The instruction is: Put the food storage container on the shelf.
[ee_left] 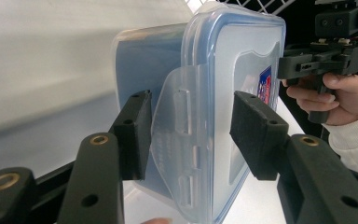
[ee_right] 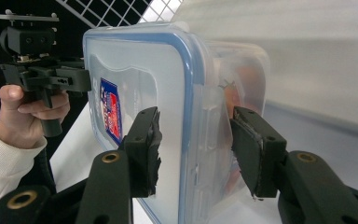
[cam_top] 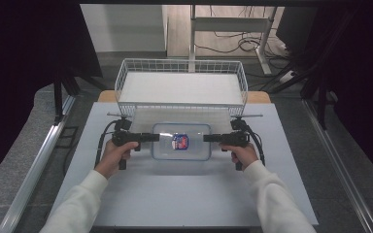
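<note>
Just behind the lidded container [cam_top: 181, 141], a wire basket [cam_top: 181, 65] stands.

A pale grey table [cam_top: 184, 194] with a wooden edge at its far side stands on grey carpet [cam_top: 22, 145], and a white wire basket [cam_top: 126, 73] sits at its far end. Metal rails [cam_top: 39, 160] run along the floor on both sides, with dark curtains [cam_top: 24, 48] hanging left and right. Beyond, a white-framed desk [cam_top: 228, 24] stands on a light wood floor near a white wall [cam_top: 121, 24], with black cables [cam_top: 243, 46] trailing under it.
</note>
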Motion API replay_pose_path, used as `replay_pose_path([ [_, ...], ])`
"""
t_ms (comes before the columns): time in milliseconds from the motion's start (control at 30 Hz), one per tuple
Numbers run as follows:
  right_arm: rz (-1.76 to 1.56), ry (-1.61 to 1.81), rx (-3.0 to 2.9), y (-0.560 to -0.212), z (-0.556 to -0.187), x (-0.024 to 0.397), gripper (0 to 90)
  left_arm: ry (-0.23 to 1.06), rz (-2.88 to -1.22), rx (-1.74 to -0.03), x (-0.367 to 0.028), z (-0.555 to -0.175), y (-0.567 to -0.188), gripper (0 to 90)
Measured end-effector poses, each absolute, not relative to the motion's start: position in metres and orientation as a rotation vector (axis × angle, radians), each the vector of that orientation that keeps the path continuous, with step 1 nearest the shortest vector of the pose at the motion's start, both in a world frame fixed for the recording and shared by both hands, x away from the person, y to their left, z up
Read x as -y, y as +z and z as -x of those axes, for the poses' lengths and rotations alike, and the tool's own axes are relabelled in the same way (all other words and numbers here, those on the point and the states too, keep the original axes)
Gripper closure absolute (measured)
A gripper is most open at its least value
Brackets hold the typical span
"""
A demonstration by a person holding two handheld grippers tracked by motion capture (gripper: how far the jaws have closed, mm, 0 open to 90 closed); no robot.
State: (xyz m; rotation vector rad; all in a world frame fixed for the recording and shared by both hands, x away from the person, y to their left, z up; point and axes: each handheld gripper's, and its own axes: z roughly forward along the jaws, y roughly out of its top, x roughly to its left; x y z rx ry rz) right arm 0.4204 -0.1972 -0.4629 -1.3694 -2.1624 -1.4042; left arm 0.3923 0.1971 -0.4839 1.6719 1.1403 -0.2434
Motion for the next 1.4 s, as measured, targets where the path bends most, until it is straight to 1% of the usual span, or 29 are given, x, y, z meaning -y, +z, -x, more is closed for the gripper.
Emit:
replay_pose_path([
  [300,1.372,-1.411,2.185,-0.462,-0.436,0.192,52.4,-0.24,-1.629,-1.145,-0.201,-0.406,-0.491,49.4],
  [600,1.403,-1.393,2.186,-0.475,-0.445,0.193,51.6,-0.254,-1.624,-1.183,-0.197,-0.414,-0.502,49.3],
  [633,1.417,-1.383,2.185,-0.478,-0.446,0.193,51.4,-0.239,-1.636,-1.179,-0.197,-0.416,-0.504,49.2],
  [1000,1.524,-1.411,2.133,-0.482,-0.445,0.189,50.8,-0.221,-1.57,-1.249,-0.194,-0.416,-0.51,48.4],
  [1167,1.573,-1.439,2.084,-0.486,-0.444,0.189,50.5,-0.153,-1.554,-1.3,-0.189,-0.415,-0.508,48.1],
  [1400,1.644,-1.47,2.08,-0.489,-0.443,0.187,49.5,-0.156,-1.538,-1.329,-0.189,-0.416,-0.511,47.4],
])
